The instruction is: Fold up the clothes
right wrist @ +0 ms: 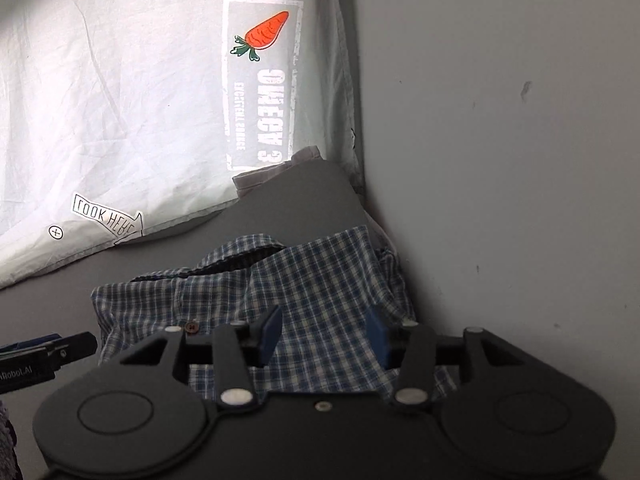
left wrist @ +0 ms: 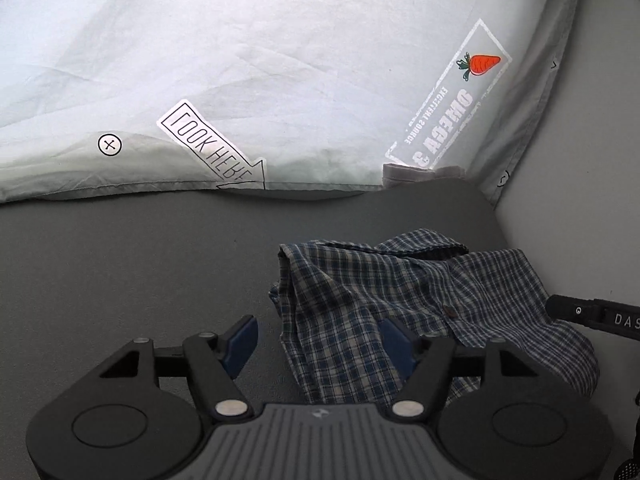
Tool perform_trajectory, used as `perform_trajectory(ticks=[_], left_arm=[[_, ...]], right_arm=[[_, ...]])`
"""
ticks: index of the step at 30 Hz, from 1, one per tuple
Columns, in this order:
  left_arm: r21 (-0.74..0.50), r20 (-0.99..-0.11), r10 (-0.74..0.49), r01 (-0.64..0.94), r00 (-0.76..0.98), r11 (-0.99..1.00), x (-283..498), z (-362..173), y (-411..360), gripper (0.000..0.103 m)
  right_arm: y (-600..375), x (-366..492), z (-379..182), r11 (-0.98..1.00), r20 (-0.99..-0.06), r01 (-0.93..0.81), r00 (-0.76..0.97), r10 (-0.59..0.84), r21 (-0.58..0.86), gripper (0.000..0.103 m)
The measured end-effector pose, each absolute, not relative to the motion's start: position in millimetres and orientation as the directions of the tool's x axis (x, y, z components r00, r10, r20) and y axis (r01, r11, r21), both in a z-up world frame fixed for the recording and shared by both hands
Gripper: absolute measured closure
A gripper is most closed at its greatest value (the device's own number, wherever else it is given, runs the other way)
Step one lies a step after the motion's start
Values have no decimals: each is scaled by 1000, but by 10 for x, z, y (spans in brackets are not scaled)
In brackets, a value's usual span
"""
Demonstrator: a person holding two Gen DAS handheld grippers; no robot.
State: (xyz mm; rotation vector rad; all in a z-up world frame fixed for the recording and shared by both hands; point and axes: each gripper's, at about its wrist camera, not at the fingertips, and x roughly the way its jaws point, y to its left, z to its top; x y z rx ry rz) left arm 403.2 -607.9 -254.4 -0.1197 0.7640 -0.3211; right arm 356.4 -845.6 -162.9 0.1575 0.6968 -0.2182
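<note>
Plaid button-up shirt [left wrist: 420, 304] is lying crumpled on the dark grey mattress [left wrist: 140, 264], jammed near the wall [right wrist: 500, 160] corner. Left gripper [left wrist: 318, 346] is hovering wide open over the shirt's left edge, gripping nothing; right gripper [right wrist: 324, 340] is likewise gaping, empty, above the shirt's middle. Risk: jaws are likely pinching several bunched layers at once, so the shirt is lifting as a lump; the wall is crowding the right side. White duvet [left wrist: 280, 80] is showing "LOOK HERE" [left wrist: 212, 148] and a carrot print [right wrist: 264, 34] reading "OMEGA 3", seen upside down.

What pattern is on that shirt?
The shirt is a blue-and-white plaid check, clearest in the right wrist view.
</note>
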Motion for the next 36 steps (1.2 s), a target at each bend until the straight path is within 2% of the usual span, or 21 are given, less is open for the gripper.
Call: perform_trajectory(ticks=[1,4,6,8,10,13,19,24,27,30,36], left_arm=[[-221,-650,-317,228,691,948,3948,-2430,-5990,28],[-254,-616,-295,169,730,952,3651,-2124,-5719,18],[-278,-585,-279,135,761,951,3394,-1896,-5524,13],[-260,-553,-253,123,794,958,3151,-1695,-5386,3],[-229,-514,-219,114,829,967,2888,-1494,-5254,1],[-239,-456,-193,90,868,967,2508,-1247,-5036,0],[-332,-420,-187,41,888,942,1809,-1015,-4595,0],[-322,-401,-142,5,905,947,1235,-759,-4197,0],[-321,-375,-99,-29,922,947,908,-583,-3876,0],[-336,-346,-59,-65,937,940,626,-428,-3425,0],[-233,-359,-92,6,929,972,274,-237,-2401,0]], right_arm=[[-8394,3486,-1530,968,-642,241,753,-145,64,53],[-8229,3244,-1306,971,-623,230,770,-139,67,40],[-8096,3053,-1183,970,-619,227,775,-129,83,37],[-7977,2794,-1063,972,-620,208,778,-98,107,30],[-7828,2519,-962,977,-612,177,788,-70,116,19],[-7587,2125,-835,984,-591,138,806,-43,116,14],[-7113,1485,-603,988,-531,79,847,3,132,7],[-6622,1095,-392,988,-464,14,884,59,152,5],[-6267,904,-301,984,-429,-40,897,112,174,1],[-5816,718,-248,984,-416,-71,899,134,164,1],[-4734,229,-237,989,-382,-30,920,84,144,1]])
